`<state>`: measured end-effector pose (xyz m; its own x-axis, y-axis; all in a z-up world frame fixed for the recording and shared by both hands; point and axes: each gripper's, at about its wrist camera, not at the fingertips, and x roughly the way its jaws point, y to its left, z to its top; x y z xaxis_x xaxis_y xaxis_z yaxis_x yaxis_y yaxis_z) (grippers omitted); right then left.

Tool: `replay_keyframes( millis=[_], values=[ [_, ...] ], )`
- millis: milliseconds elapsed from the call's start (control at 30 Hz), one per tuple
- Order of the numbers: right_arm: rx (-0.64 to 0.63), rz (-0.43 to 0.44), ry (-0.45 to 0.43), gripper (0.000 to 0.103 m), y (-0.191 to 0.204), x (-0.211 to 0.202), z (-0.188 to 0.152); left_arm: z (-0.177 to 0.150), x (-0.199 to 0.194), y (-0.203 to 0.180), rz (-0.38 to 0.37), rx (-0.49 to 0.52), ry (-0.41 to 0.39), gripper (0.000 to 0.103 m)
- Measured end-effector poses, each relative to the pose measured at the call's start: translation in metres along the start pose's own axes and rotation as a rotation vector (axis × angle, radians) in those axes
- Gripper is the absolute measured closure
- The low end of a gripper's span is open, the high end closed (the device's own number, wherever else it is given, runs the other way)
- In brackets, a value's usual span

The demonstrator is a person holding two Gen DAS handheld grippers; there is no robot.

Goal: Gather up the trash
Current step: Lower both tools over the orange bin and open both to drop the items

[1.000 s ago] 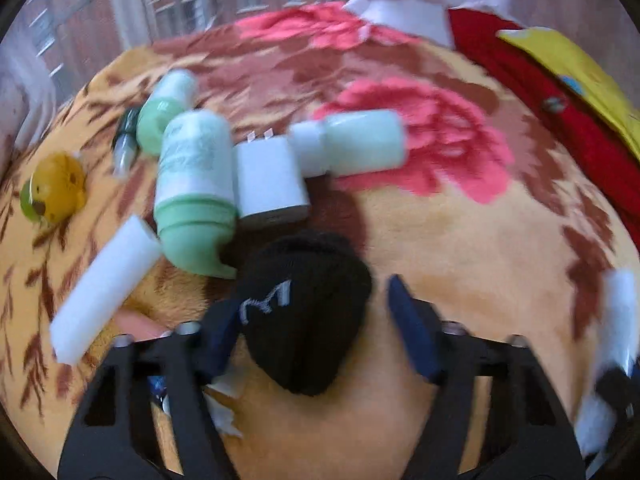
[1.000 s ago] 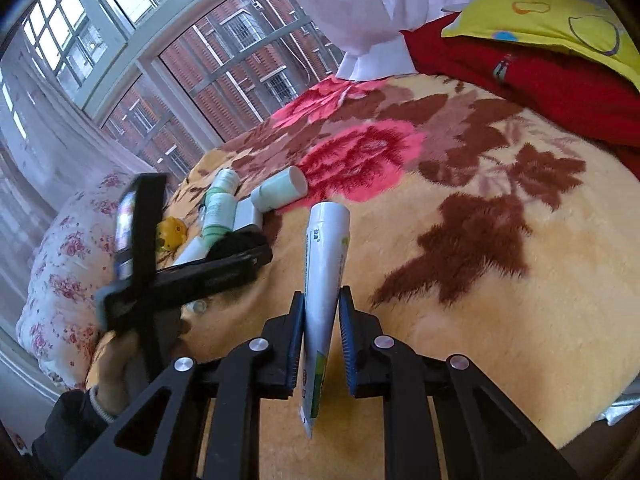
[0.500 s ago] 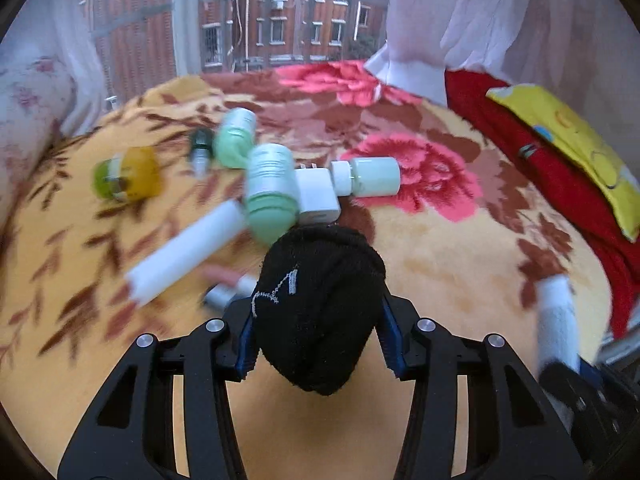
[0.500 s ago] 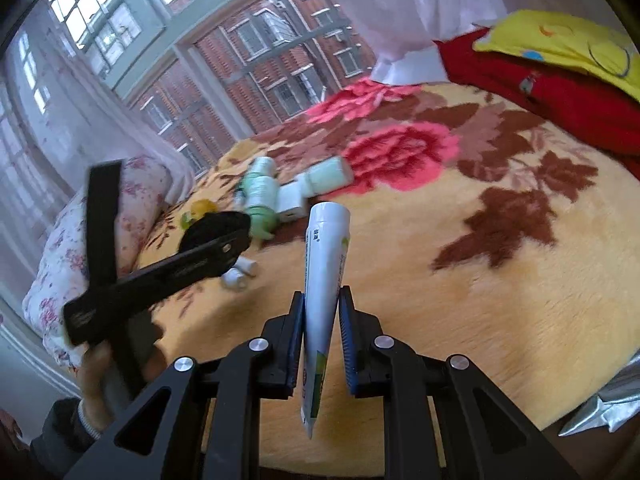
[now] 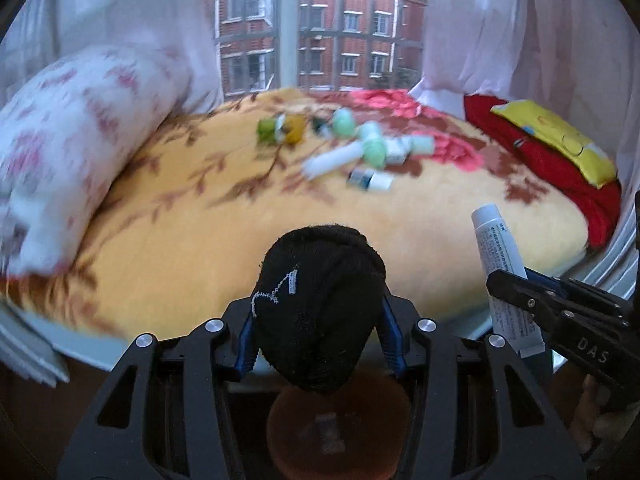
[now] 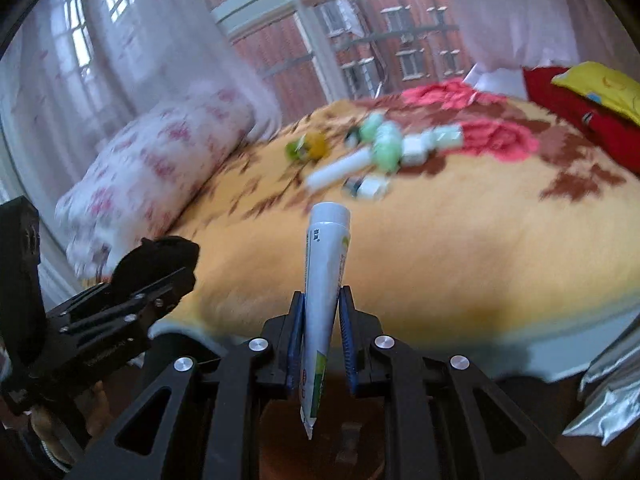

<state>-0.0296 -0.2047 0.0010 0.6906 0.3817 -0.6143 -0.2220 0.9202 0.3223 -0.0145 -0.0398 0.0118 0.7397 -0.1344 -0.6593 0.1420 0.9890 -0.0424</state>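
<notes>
The left gripper (image 5: 318, 320) is clamped on a rolled black knitted sock with a small white stitched mark (image 5: 320, 304), its blue pads pressing both sides so the soft bundle bulges above them. The right gripper (image 6: 322, 336) is pinched tight on a white squeeze tube with green print (image 6: 325, 280), gripped low on the body so the capped end stands upright at twelve o'clock. Both items sit past the near edge of the yellow floral fleece blanket (image 5: 224, 240), which suggests they are being carried off toward a bin, though no bin is clearly visible.

The remaining litter, a blurred cluster of pale green and white bottles and tubes (image 5: 360, 148), lies on the blanket toward twelve o'clock, well apart from both grippers.

The left wrist view shows a round brown object (image 5: 340, 436) directly below the sock, too dim to identify. Only the right wrist view shows crumpled silver foil-like material (image 6: 604, 396) at four o'clock.
</notes>
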Motion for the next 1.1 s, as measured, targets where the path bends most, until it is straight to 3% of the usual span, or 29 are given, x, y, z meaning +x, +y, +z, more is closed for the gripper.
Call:
replay_keyframes(
  millis=[300,500,733,1100],
  values=[
    [-0.082,-0.03,0.174,0.085,0.028,0.032,-0.076,-0.079,0.028,0.033,0.042,-0.048,0.117,0.055],
    [-0.068,-0.029,0.335,0.085,0.021,0.065,-0.103,-0.116,0.069,0.028,0.019,-0.011,0.293,0.055],
    [-0.04,-0.035,0.442,0.085,0.009,0.092,-0.119,-0.125,0.095,0.033,0.034,-0.011,0.388,0.055],
    [-0.038,-0.056,0.502,0.086,0.005,0.114,-0.124,-0.127,0.12,0.032,0.05,-0.007,0.448,0.054]
  ],
)
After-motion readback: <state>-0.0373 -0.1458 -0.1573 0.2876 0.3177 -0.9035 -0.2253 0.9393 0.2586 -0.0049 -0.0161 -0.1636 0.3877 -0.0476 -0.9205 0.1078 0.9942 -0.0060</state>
